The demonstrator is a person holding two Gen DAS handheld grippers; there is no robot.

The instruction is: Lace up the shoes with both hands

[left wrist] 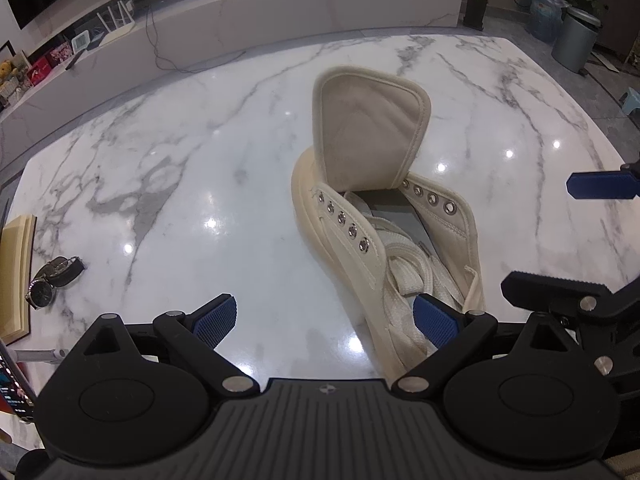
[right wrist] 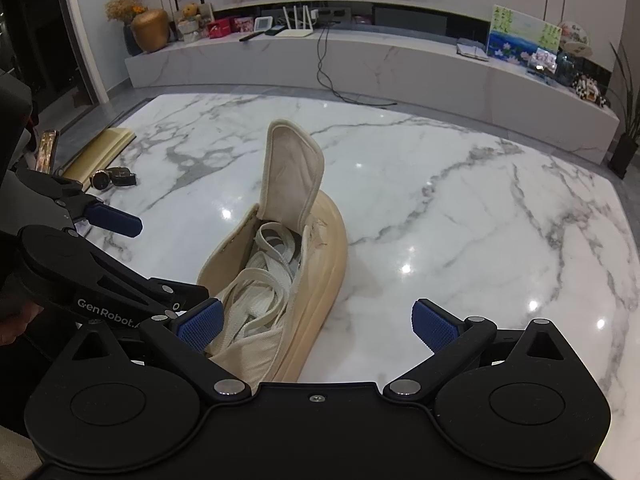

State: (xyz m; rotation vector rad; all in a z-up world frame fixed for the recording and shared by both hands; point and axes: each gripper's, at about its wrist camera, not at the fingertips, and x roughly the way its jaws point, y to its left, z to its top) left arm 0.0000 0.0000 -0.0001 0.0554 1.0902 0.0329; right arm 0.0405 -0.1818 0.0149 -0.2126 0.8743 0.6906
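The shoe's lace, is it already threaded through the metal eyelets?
No: the white lace lies bundled inside the shoe, and the eyelets stand empty.

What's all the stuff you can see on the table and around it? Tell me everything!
shoe: one, cream, middle of table, tongue up, eyelets empty
lace: one, white, piled loose inside shoe
watch: one, dark strap, left side of table
book: one, yellowish, left table edge
table: one, white marble with grey veins
bin: one, grey, on the floor beyond the table
vase: one, golden, far shelf
left gripper: black, blue pads, open, empty
right gripper: black, blue pads, open, empty
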